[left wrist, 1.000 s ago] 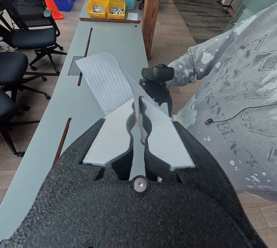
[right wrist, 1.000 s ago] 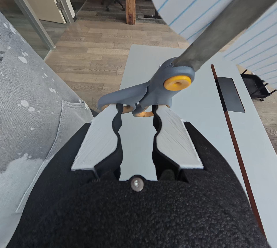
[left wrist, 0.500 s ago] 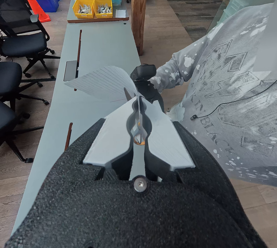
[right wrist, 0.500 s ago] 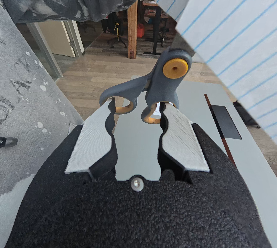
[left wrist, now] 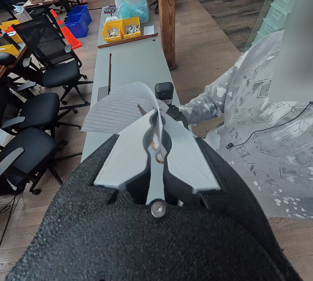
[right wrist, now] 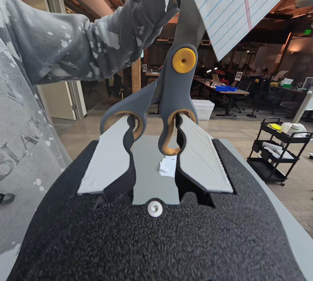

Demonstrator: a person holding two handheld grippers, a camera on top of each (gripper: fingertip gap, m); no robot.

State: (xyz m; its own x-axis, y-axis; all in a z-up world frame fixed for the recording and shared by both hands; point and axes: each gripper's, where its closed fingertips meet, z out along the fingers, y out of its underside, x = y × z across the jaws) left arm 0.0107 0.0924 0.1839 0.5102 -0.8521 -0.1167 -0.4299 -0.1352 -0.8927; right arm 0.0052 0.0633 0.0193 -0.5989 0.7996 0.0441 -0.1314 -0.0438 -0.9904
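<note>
My left gripper (left wrist: 158, 114) is shut on the edge of a white lined paper sheet (left wrist: 118, 108) and holds it in the air above the grey table (left wrist: 132, 64); the sheet curls to the left. My right gripper (right wrist: 154, 118) has one finger through each handle loop of the grey and yellow scissors (right wrist: 177, 83), with its jaws spread apart. The scissor blades are parted and point up into the lined paper (right wrist: 237, 1), with a narrow strip to their left. In the left wrist view the right gripper (left wrist: 174, 111) sits just behind the sheet, and a blade tip (left wrist: 141, 108) pokes past it.
Paper scraps (right wrist: 167, 166) lie on the table under the right gripper. Two yellow bins (left wrist: 122, 29) stand at the table's far end beside a wooden post (left wrist: 166, 18). Office chairs (left wrist: 55, 72) line the left side. A black cart (right wrist: 279, 145) stands at the right.
Both grippers have risen and tilted up from the table. The right gripper's fingers have spread, parting the scissor blades. The sheet has curled over to the left.
</note>
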